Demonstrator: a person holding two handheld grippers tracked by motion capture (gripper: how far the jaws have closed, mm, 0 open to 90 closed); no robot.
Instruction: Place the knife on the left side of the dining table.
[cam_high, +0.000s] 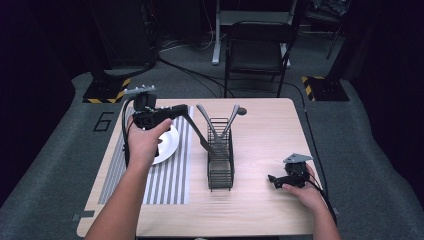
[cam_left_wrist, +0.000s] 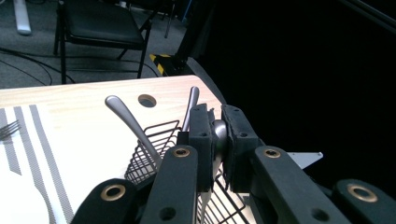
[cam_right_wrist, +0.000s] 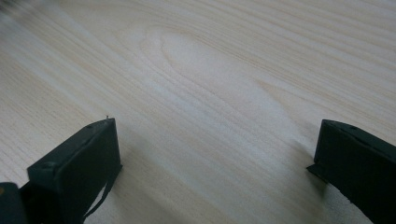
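My left gripper (cam_high: 182, 108) is raised over the table's left half, shut on the handle end of a long metal knife-like utensil (cam_high: 200, 135) that slants down to the right toward a black wire basket (cam_high: 220, 165). In the left gripper view its pads (cam_left_wrist: 201, 126) clamp the shiny handle (cam_left_wrist: 218, 133), with the basket (cam_left_wrist: 154, 140) just beyond. Two metal handles (cam_high: 206, 120) (cam_high: 231, 119) stick up out of the basket's far end. At the front right my right gripper (cam_high: 272, 179) rests on the wood, open, and bare table lies between its jaws (cam_right_wrist: 217, 135).
A white plate (cam_high: 167, 145) sits on a grey-striped placemat (cam_high: 170, 180) under my left hand. Fork tines (cam_left_wrist: 9, 128) show on the mat. The wooden table (cam_high: 265, 130) has bare room right of the basket. A black chair (cam_high: 257, 50) stands behind it.
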